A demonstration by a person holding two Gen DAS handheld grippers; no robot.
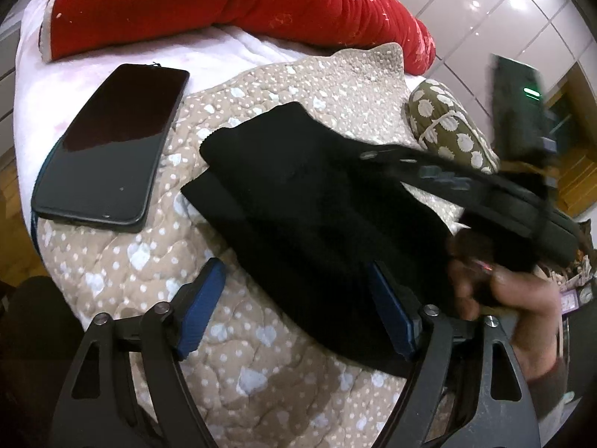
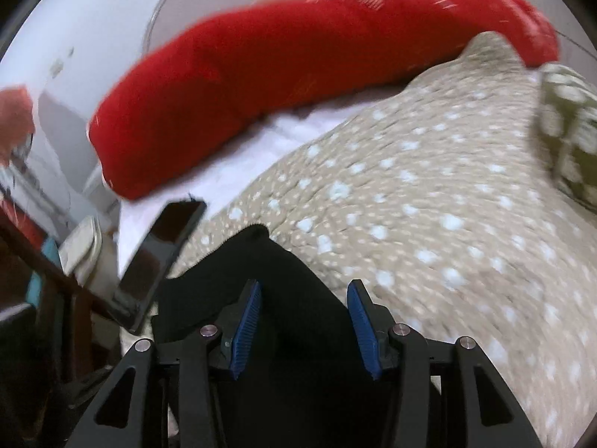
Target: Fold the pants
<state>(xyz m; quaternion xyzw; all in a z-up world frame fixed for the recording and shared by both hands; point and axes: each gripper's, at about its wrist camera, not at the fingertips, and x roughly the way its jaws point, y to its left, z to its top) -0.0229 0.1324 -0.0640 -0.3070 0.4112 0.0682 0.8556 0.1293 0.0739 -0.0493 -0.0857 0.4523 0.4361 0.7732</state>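
Note:
The black pants point(image 1: 298, 194) lie folded into a compact stack on a beige quilt with white dots point(image 1: 261, 354). My left gripper point(image 1: 298, 310) hovers over their near edge, jaws wide apart; its left pad is above the quilt and its right pad above the cloth, gripping nothing. A hand point(image 1: 515, 298) holds the blurred black right tool across the pants' right side. In the right wrist view the pants point(image 2: 261, 261) lie below my right gripper point(image 2: 304, 323), whose blue pads stand apart without pinching the cloth.
A dark phone point(image 1: 112, 149) point(image 2: 160, 254) lies on the quilt's left edge beside the pants. A long red pillow point(image 1: 224, 0) point(image 2: 298, 67) runs along the back on a white sheet point(image 1: 224, 44). An olive dotted cushion point(image 1: 447, 123) sits at the right.

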